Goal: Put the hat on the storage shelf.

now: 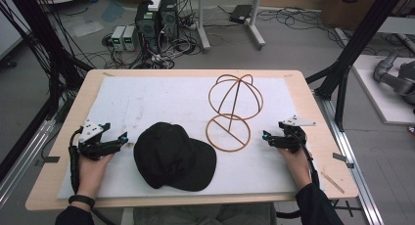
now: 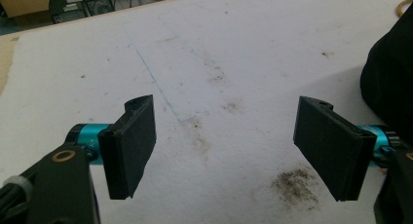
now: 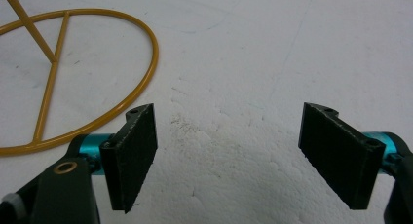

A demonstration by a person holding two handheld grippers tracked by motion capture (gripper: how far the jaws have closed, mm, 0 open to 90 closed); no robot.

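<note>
Nothing looks started from the high view: the black cap (image 1: pixel 173 156) lies flat on the white mat (image 1: pixel 147 98), beside the wire hat stand (image 1: pixel 234 112), apart from both grippers. Left gripper (image 2: pixel 224 146): jaws wide, empty, cap at the right edge. Right gripper (image 3: pixel 229 153): jaws wide, empty, near the stand's ring.

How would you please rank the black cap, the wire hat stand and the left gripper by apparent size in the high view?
1. Black cap and wire hat stand: look alike in extent, so unranked.
2. Left gripper: clearly smallest.
</note>
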